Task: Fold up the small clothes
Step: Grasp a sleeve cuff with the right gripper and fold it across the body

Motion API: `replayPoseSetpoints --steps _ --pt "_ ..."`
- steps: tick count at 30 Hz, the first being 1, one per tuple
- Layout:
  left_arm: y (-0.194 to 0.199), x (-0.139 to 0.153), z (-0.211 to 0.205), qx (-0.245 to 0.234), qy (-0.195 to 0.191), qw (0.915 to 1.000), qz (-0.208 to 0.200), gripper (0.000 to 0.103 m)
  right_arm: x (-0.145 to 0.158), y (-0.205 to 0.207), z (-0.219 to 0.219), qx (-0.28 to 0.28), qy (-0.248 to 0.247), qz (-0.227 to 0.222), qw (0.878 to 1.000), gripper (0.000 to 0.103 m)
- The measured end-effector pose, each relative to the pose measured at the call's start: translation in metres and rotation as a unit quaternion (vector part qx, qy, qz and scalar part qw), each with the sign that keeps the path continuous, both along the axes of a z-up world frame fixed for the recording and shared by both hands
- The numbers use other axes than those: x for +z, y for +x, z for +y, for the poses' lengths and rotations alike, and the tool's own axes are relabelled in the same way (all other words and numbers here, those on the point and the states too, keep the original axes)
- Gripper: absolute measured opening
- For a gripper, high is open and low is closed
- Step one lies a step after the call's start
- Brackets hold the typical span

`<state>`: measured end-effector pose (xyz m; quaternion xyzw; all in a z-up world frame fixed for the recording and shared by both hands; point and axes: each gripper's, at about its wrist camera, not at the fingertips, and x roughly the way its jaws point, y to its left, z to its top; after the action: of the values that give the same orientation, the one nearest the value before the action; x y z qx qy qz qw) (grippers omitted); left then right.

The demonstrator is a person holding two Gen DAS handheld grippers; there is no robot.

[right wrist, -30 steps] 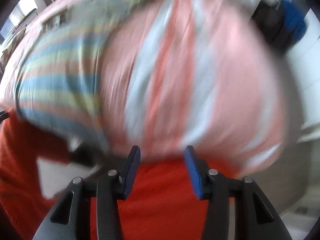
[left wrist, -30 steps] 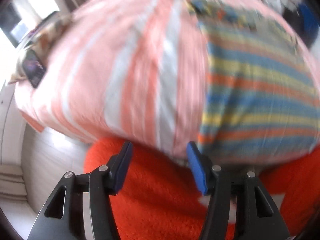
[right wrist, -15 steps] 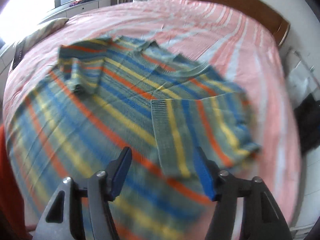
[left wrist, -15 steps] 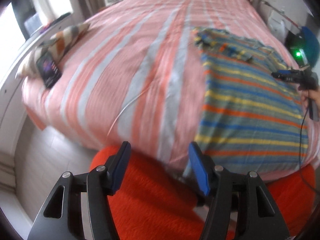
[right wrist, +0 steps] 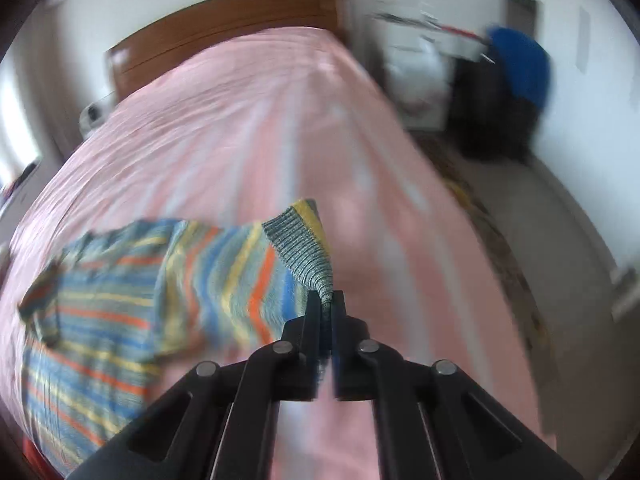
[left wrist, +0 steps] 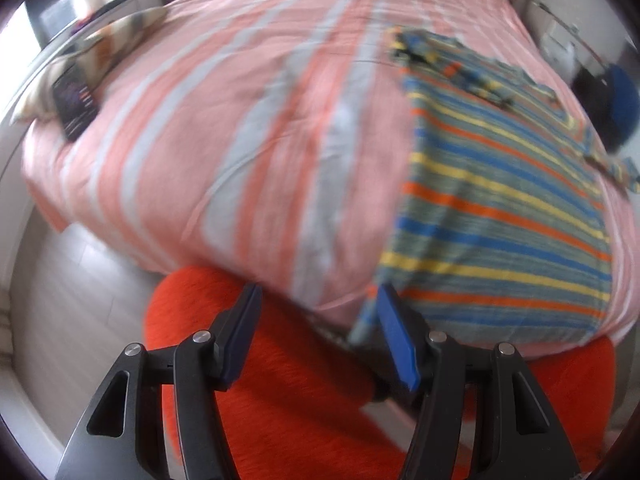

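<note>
Gripping the ribbed cuff point(right wrist: 306, 258) of a striped sweater point(right wrist: 120, 292), the right gripper point(right wrist: 327, 312) has its fingers pressed together on the knit, the sleeve lifted clear of the pink striped bedspread point(right wrist: 260, 128). The garment's body lies flat near the foot of the bed, toward its right side; the left wrist view shows the hem point(left wrist: 492, 320) draped at the mattress edge.

The left gripper point(left wrist: 316, 336) is wide apart and holds nothing, positioned low at the bed's foot over an orange fuzzy fabric point(left wrist: 288, 400), with the sweater's bottom corner just beside its right finger.

Judgement: the step in hand appears to be a sleeve fold across the body. To do it well, carry the cuff inward on a low arc so the sleeve stays taut, lay it parallel to the hem stripes, and release only once the cuff rests flat. The left gripper would serve best pinning the near hem to prevent the body dragging. Motion blur limits detail on the far sleeve. A phone point(left wrist: 74, 100) lies on the bedspread's far left corner, well apart.
</note>
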<state>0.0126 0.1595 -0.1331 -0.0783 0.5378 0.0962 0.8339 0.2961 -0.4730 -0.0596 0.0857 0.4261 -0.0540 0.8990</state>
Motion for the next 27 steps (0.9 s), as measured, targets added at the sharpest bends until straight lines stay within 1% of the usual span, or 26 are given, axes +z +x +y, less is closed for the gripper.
replayPoseSetpoints --steps 2,3,6,8,10,14,17,20,21,22,23,25,26,27 --pt "0.006 0.003 -0.015 -0.021 0.004 0.9998 -0.001 0.062 -0.016 -0.008 -0.015 -0.018 0.032 0.018 0.999 0.004" --pt "0.007 0.006 -0.021 -0.029 0.008 0.9995 -0.002 0.062 -0.030 -0.015 -0.021 -0.028 0.052 0.030 0.998 0.004" --pt "0.004 0.013 -0.029 -0.041 0.021 0.9989 -0.008 0.062 -0.053 -0.031 -0.030 -0.050 0.091 0.040 0.994 0.004" --pt "0.002 0.012 -0.028 -0.038 0.025 0.9989 -0.004 0.062 -0.062 -0.043 -0.039 -0.064 0.112 0.028 0.991 0.003" --pt "-0.001 0.006 -0.021 -0.027 0.023 0.9994 0.008 0.062 -0.062 -0.053 -0.051 -0.074 0.124 0.012 0.989 0.003" --pt "-0.001 -0.003 -0.012 -0.007 0.010 0.9996 0.027 0.062 -0.078 -0.050 -0.058 -0.068 0.132 0.030 0.989 0.003" --pt "-0.003 -0.002 -0.011 -0.006 0.015 0.9996 0.022 0.062 -0.076 -0.052 -0.064 -0.068 0.139 0.021 0.988 0.002" --pt "-0.002 -0.004 -0.011 -0.009 0.019 0.9995 0.024 0.062 -0.071 -0.054 -0.067 -0.085 0.119 0.026 0.989 0.002" --pt "-0.001 -0.004 -0.011 -0.009 0.019 0.9995 0.025 0.062 -0.067 -0.056 -0.069 -0.094 0.116 0.026 0.988 0.005" --pt "0.001 -0.006 -0.012 -0.010 0.019 0.9994 0.027 0.062 -0.061 -0.058 -0.071 -0.110 0.108 0.020 0.988 0.015" --pt "0.002 -0.006 -0.013 -0.012 0.019 0.9994 0.027 0.062 -0.052 -0.060 -0.070 -0.119 0.096 0.006 0.988 0.016" --pt "0.007 -0.007 -0.018 -0.019 0.019 0.9993 0.027 0.062 -0.039 -0.057 -0.062 -0.096 0.091 -0.013 0.991 0.017" --pt "0.010 -0.006 -0.022 -0.025 0.021 0.9991 0.027 0.062 -0.036 -0.051 -0.055 -0.072 0.106 -0.019 0.992 0.017" --pt "0.012 -0.005 -0.025 -0.031 0.024 0.9989 0.026 0.062 -0.036 -0.042 -0.048 -0.042 0.139 -0.022 0.989 0.018"
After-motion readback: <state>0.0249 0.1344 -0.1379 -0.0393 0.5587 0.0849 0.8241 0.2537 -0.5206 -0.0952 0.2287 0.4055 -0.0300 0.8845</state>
